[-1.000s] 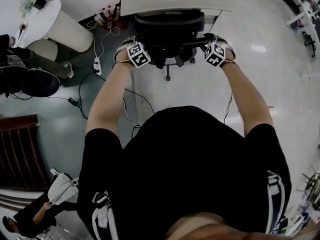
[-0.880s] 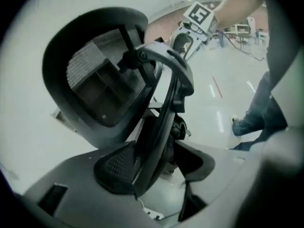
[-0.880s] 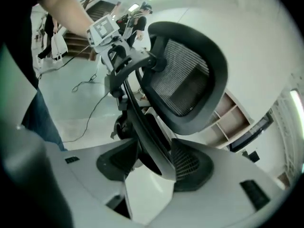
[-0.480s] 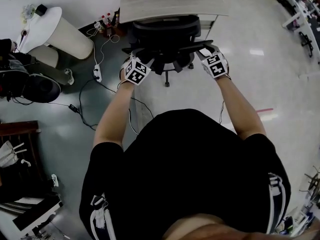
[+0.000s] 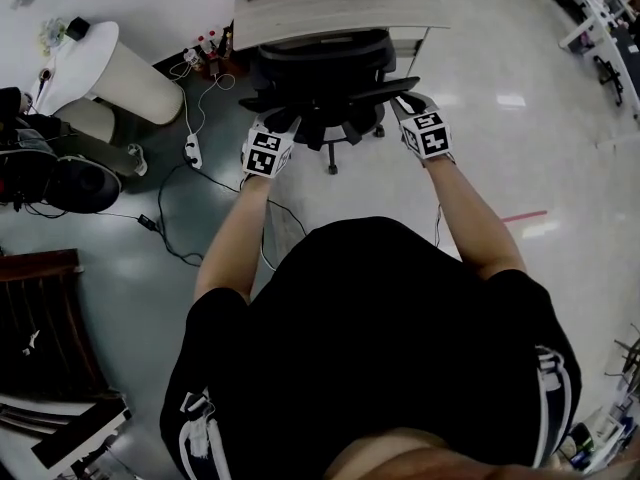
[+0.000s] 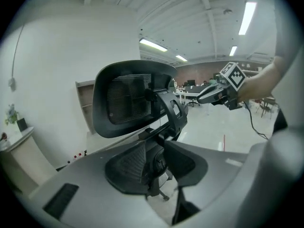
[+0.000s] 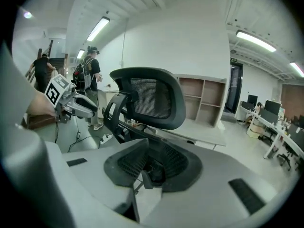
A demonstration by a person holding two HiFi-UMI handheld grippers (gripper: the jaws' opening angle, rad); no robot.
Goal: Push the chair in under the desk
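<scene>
A black mesh-backed office chair (image 5: 325, 63) stands with its back toward me in front of a pale wooden desk (image 5: 330, 8). My left gripper (image 5: 278, 126) is at the end of the chair's left arm (image 5: 262, 103). My right gripper (image 5: 403, 108) is at the end of the right arm (image 5: 385, 90). Both sets of jaws have just been closing, and each now has a dark chair part pressed between its pads (image 6: 130, 167) (image 7: 173, 163). In each gripper view the chair back (image 6: 128, 99) (image 7: 152, 99) rises ahead. The chair's wheeled base (image 5: 332, 143) shows between my hands.
A white round table (image 5: 120, 58) stands at the left, with a power strip (image 5: 190, 148) and loose cables on the floor beside it. Black bags (image 5: 60, 173) and a dark wooden chair (image 5: 40, 318) lie further left. People (image 7: 90, 80) stand behind the left gripper.
Both grippers have rolled at the wrist and shifted a little toward me along the chair's arms. The chair stands about where it did before the desk.
</scene>
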